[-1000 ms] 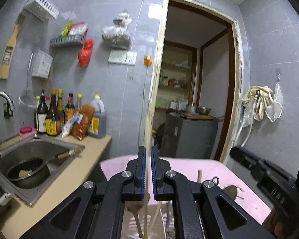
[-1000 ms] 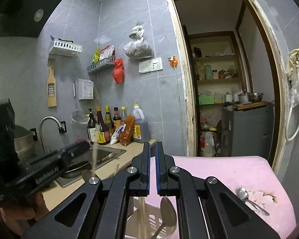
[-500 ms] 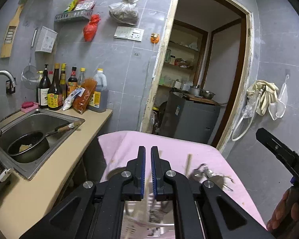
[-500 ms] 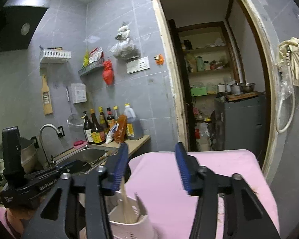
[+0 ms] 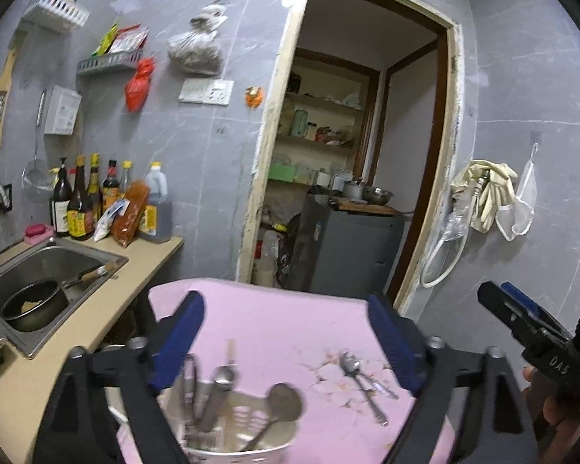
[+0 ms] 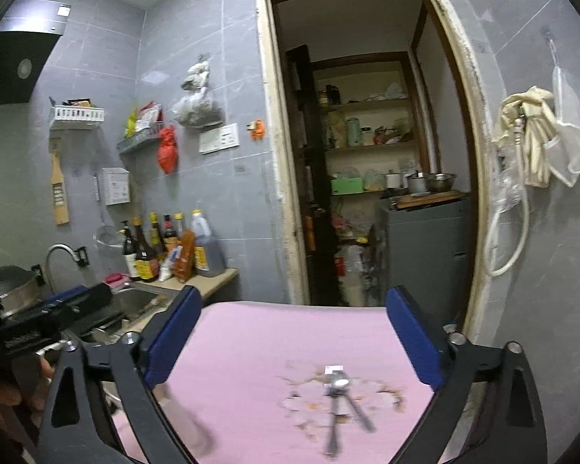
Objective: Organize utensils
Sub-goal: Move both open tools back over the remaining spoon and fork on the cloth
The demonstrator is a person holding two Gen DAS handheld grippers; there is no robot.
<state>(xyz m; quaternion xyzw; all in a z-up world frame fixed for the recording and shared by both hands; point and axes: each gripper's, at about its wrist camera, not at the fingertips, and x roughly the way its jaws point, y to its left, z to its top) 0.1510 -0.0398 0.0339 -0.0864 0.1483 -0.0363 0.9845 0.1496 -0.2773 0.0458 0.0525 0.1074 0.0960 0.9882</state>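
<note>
The white utensil holder is cut off by the bottom edge, its utensils motion-blurred.

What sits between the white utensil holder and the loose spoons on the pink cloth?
Nothing: in the left wrist view, bare pink cloth separates the white utensil holder from the loose spoons.

Utensils upright in white holder — two spoons flat on pink cloth.

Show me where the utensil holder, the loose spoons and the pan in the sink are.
utensil holder (image 5: 251, 450): left wrist view, on its white front rim.
loose spoons (image 6: 338, 382): right wrist view, on the upper spoon's bowl.
pan (image 5: 34, 303): left wrist view, on its dark rim, inside the sink.
</note>
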